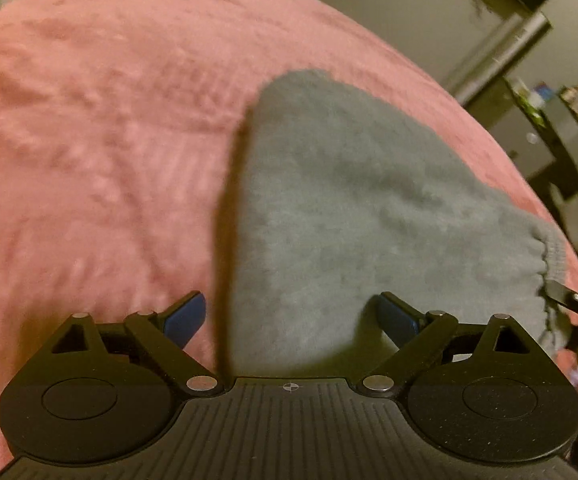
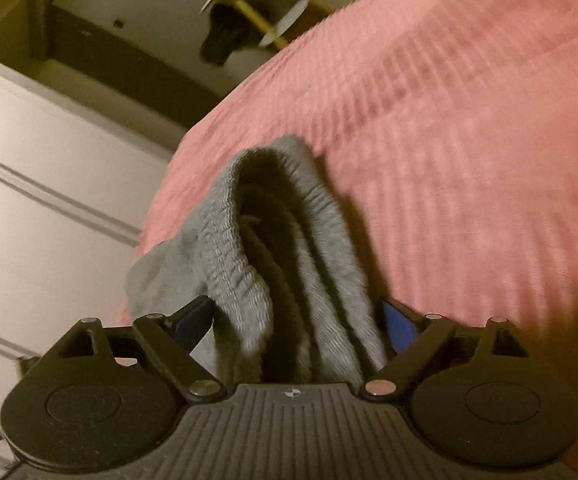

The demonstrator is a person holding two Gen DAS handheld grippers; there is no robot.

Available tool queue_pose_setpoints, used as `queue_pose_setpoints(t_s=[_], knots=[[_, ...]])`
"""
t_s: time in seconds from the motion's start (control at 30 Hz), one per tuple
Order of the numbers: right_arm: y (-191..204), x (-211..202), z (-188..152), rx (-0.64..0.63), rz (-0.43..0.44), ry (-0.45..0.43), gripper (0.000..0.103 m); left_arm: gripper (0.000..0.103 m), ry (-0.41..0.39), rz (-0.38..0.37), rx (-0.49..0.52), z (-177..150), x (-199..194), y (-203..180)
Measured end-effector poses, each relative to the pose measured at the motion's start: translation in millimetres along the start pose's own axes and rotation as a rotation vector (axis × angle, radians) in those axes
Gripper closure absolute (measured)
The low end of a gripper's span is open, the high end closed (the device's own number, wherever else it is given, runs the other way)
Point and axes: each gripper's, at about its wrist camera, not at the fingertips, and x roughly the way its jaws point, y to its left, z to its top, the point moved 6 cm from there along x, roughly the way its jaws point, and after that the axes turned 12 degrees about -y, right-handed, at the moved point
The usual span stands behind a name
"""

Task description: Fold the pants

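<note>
Left wrist view is showing the gray pants (image 1: 341,208) lying as a folded wedge on the pink blanket (image 1: 89,140), filling the center and right of the frame, with the ribbed waistband (image 1: 553,254) bunching at the right edge. The left gripper (image 1: 291,320) is sitting at the bottom center with its jaws spread wide, the blue pads (image 1: 185,318) standing well apart; the pants' lower edge is lying between them, but neither pad is pinching it. A dark bit of the other gripper is poking in at the right edge, just beside the waistband. Shelves with small items are blurring in the upper right.

Right wrist view is showing the right gripper (image 2: 299,322) at the bottom center, its jaws also spread wide, with stacked layers of the waistband (image 2: 245,240) running up between them from the gripper body. The fabric is touching or nearly touching both pads, yet whether they are squeezing it, I cannot tell. The pink blanket (image 2: 449,140) is covering the right half of the frame, and white cabinet doors (image 2: 37,200) are filling the left.
</note>
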Motion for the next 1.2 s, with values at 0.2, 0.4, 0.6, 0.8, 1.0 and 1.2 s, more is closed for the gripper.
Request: queue_pose_setpoints(t_s=[0.2,0.4,0.6,0.8,1.0,1.2], knots=[[8.4,30.3,-1.0,-0.036,0.011,0.043,0.025,0.001,0.021,-0.044,-0.003,14.7,28.5,-3.5],[21.3,34.9,-4.1,-0.072,-0.022,0.013,0.045,0.018,-0.056,-0.07,-0.016,23.4,34.3,-14.3],[64.8,31.1,-2.6,-0.132,0.032,-0.027,0.051,0.049,-0.119,-0.073,-0.019,32.2,8.1,-26.2],[128.1,40.3,9.1,-0.261,0.087,-0.045,0.052,0.066,-0.189,-0.118,-0.002,56.2,-13.1,-44.5],[135.3,43.2,34.9,-0.293,0.002,-0.16,0.041,0.043,-0.317,0.019,0.001,74.6,-34.6,-36.7],[116.8,13.3,26.3,-0.383,-0.198,-0.295,0.031,0.014,-0.359,0.11,0.078,56.6,-55.5,-34.9]])
